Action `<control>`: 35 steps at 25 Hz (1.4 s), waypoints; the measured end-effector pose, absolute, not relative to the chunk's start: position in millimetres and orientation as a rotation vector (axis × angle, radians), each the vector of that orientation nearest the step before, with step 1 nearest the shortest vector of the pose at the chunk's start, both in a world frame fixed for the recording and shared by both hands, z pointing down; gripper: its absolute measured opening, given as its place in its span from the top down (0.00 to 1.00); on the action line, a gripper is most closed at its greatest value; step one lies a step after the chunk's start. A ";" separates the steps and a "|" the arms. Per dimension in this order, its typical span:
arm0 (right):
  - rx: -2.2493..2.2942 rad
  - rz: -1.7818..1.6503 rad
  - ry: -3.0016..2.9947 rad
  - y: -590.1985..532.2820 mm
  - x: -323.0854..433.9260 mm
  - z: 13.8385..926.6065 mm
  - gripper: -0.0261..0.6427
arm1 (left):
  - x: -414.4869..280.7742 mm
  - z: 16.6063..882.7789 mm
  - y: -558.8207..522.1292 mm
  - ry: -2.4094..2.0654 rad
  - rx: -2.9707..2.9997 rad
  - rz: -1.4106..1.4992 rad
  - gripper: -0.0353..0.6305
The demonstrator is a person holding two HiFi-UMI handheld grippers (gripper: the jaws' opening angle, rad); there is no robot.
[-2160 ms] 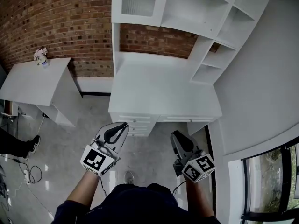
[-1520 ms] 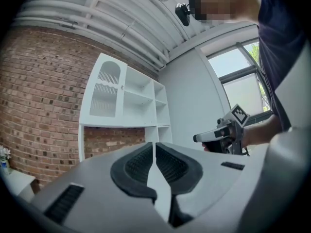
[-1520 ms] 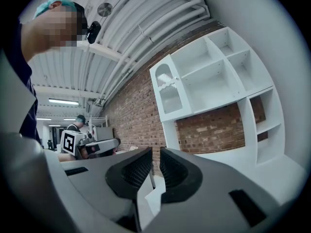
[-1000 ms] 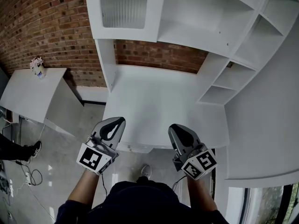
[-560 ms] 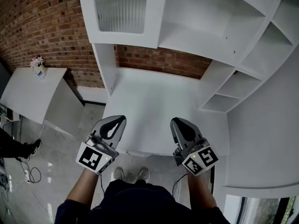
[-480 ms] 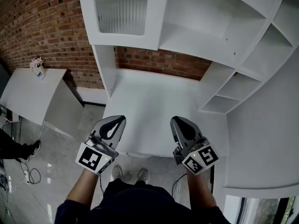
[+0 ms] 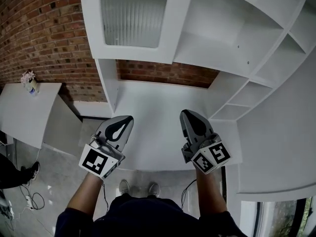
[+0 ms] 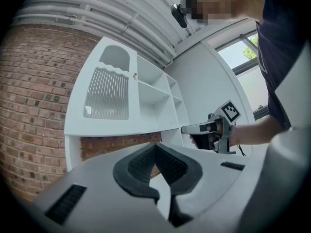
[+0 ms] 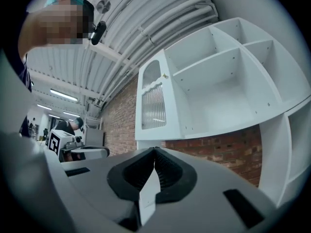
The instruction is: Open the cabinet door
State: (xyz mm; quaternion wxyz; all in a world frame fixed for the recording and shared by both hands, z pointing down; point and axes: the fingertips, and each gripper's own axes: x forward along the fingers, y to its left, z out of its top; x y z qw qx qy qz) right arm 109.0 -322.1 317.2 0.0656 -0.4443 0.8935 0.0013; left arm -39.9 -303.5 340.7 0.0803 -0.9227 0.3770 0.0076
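The white cabinet door (image 7: pixel 131 16) with ribbed glass hangs closed at the upper left of the hutch, above the desk top (image 7: pixel 158 107). It also shows in the left gripper view as the door (image 8: pixel 108 93) with a small knob (image 8: pixel 135 74), and in the right gripper view as the door (image 9: pixel 153 101). My left gripper (image 7: pixel 126 118) is shut and empty, held level over the desk's front left. My right gripper (image 7: pixel 186 113) hovers at the front right; its jaws are closing and meet with nothing between them. Both grippers are well short of the door.
Open white shelves (image 7: pixel 232 28) fill the hutch's right side. A brick wall (image 7: pixel 44 38) stands behind. A low white side table (image 7: pixel 24 117) with a small flower pot (image 7: pixel 28 80) sits to the left. Cables (image 7: pixel 29 199) lie on the grey floor.
Both grippers have moved forward and a little up, now over the desk top. The hutch and its door appear nearer and larger. The right jaws have drawn together.
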 end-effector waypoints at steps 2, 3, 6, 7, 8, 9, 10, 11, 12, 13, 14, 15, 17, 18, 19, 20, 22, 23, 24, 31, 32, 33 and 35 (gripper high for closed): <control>-1.368 0.020 2.679 -335.5 102.5 311.8 0.92 | -45.2 337.3 -317.0 1.093 -2.763 0.032 0.94; -1.380 0.026 2.672 -342.5 99.9 309.3 0.92 | -48.0 335.2 -323.9 1.083 -2.763 0.035 0.94; -1.413 0.031 2.655 -364.4 94.4 304.6 0.92 | -55.4 329.2 -342.9 1.064 -2.764 0.052 0.94; -1.423 0.032 2.655 -371.4 92.7 304.1 0.92 | -57.2 328.4 -347.9 1.060 -2.766 0.056 0.94; -1.429 0.035 2.658 -377.8 90.9 303.6 0.92 | -58.4 328.3 -352.1 1.057 -2.769 0.057 0.94; -1.432 0.039 2.660 -383.9 89.5 302.4 0.92 | -58.8 328.0 -355.5 1.052 -2.772 0.060 0.94; -1.436 0.046 2.661 -389.7 88.7 300.4 0.92 | -58.5 327.1 -358.6 1.045 -2.772 0.068 0.94; -1.438 0.054 2.660 -395.5 88.1 297.8 0.92 | -58.0 325.7 -361.6 1.040 -2.772 0.076 0.94; -1.437 0.062 2.662 -401.5 87.4 295.1 0.91 | -57.6 324.3 -364.9 1.037 -2.770 0.083 0.94; -1.433 0.067 2.666 -407.9 86.5 292.9 0.88 | -57.3 323.3 -368.4 1.038 -2.768 0.085 0.94; -1.429 0.068 2.671 -414.6 85.5 291.2 0.82 | -57.1 322.9 -371.8 1.042 -2.768 0.086 0.94; -1.427 0.069 2.675 -421.3 84.7 289.7 0.79 | -56.8 322.9 -374.8 1.047 -2.767 0.086 0.94; -1.429 0.079 2.675 -433.3 85.0 286.3 0.79 | -55.2 323.9 -379.4 1.058 -2.767 0.087 0.94; -1.429 0.087 2.672 -438.2 85.7 283.9 0.78 | -54.2 324.4 -381.2 1.063 -2.767 0.088 0.94; -1.428 0.097 2.669 -442.7 86.3 281.1 0.78 | -53.4 324.6 -382.9 1.070 -2.767 0.088 0.94; -1.426 0.105 2.667 -446.9 86.7 278.2 0.77 | -53.0 324.7 -384.4 1.078 -2.766 0.087 0.94; -1.418 0.114 2.667 -455.0 86.7 273.3 0.76 | -52.9 324.4 -387.1 1.096 -2.762 0.082 0.94; -1.412 0.115 2.669 -458.9 86.3 271.6 0.75 | -52.5 323.8 -387.7 1.101 -2.759 0.082 0.94; -1.405 0.116 2.672 -462.7 86.1 270.2 0.74 | -51.9 323.0 -387.5 1.101 -2.755 0.087 0.94; -1.354 0.121 2.684 -486.7 85.5 261.7 0.67 | -55.1 322.2 -392.3 1.185 -2.721 0.133 0.94; -1.349 0.124 2.687 -489.9 85.1 260.5 0.67 | -55.8 323.1 -392.8 1.194 -2.718 0.129 0.94; -1.344 0.128 2.691 -493.1 84.6 259.3 0.66 | -56.0 323.7 -393.1 1.201 -2.716 0.126 0.94; -1.334 0.135 2.695 -498.6 83.6 256.7 0.66 | -55.7 324.6 -393.5 1.212 -2.716 0.121 0.94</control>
